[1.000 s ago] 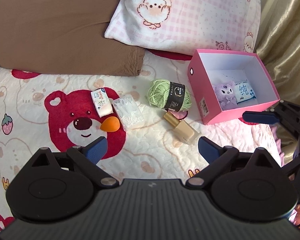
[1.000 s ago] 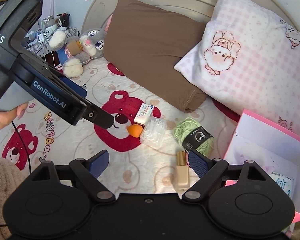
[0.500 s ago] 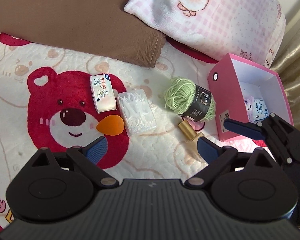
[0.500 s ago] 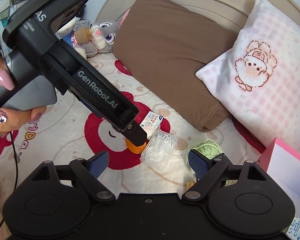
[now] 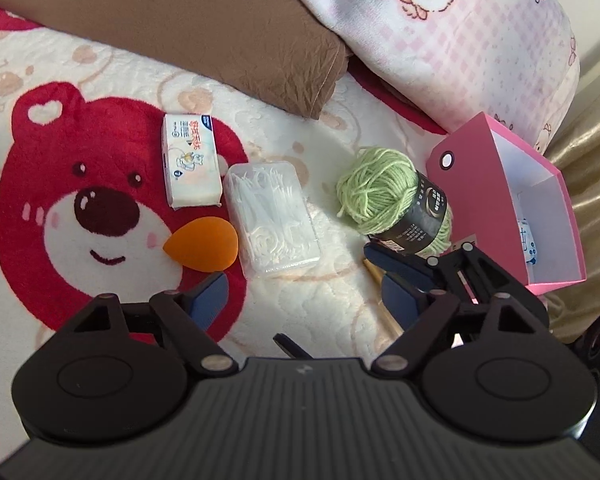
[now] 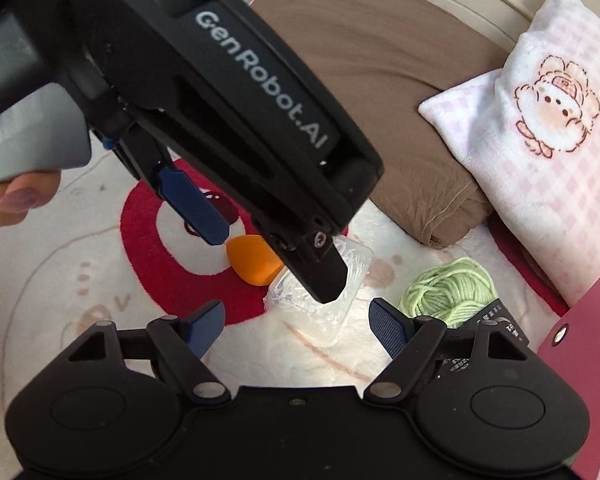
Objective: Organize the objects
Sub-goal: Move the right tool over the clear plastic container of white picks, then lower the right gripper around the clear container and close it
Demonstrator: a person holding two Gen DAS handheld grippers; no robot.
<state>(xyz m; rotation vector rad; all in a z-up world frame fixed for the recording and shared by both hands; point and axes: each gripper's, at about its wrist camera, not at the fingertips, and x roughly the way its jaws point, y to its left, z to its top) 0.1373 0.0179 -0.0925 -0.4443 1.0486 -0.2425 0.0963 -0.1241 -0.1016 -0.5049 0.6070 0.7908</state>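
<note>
Your left gripper (image 5: 296, 296) and right gripper (image 6: 296, 324) have dropped close over the bedspread, jaws just narrowed yet still open and empty, bracketing the clear floss-pick box (image 5: 272, 216), left of the pink box (image 5: 480, 200): pickup pending.

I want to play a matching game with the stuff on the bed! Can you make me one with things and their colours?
Things:
1. makeup sponge
2. ball of yarn
3. box
4. flat pillow

Colours:
a. pink
b. brown
c. orange
d. green

Pairs: 1-c, 2-d, 3-a, 4-b
</note>
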